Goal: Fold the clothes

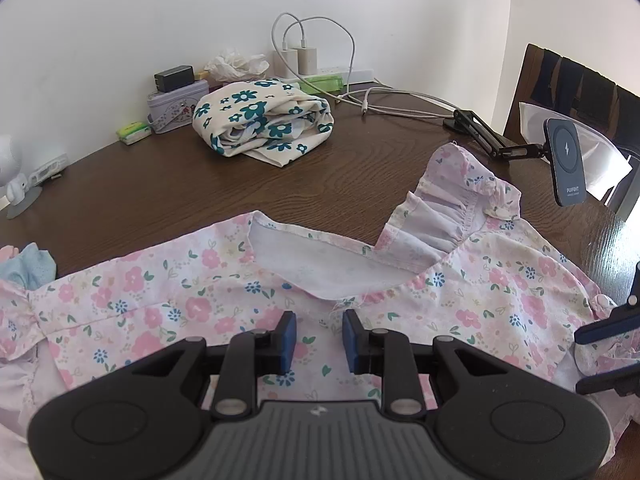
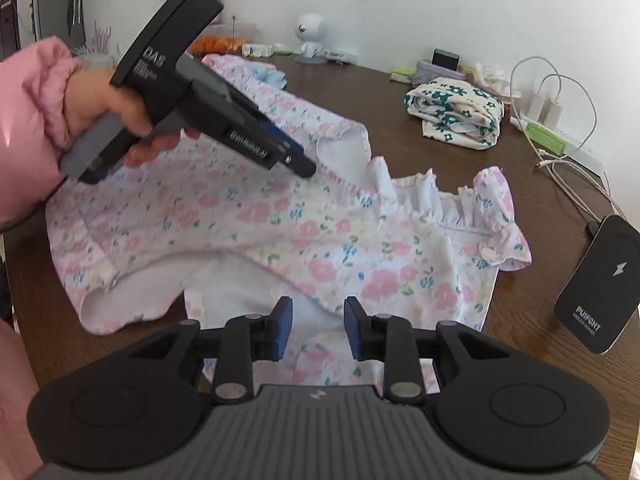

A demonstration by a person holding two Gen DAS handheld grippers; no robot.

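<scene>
A pink floral garment [image 1: 208, 292] with ruffled sleeves lies spread on the dark wooden table [image 1: 168, 176]; it also shows in the right wrist view [image 2: 288, 220]. My left gripper [image 1: 319, 334] is open and empty, hovering just above the garment below its neckline [image 1: 308, 264]. In the right wrist view the left gripper [image 2: 298, 162] is held by a hand in a pink sleeve over the garment's middle. My right gripper [image 2: 318, 326] is open and empty above the garment's near edge. Its fingers [image 1: 600, 330] show at the right edge of the left wrist view.
A folded cream cloth with teal flowers [image 1: 260, 120] lies at the back. Behind it are a tin [image 1: 176, 106], chargers with white cables [image 1: 360, 96] and tissues. A dark charger pad [image 2: 600, 284] on a black arm and a chair [image 1: 576, 84] stand at right. A blue cloth [image 1: 28, 268] lies left.
</scene>
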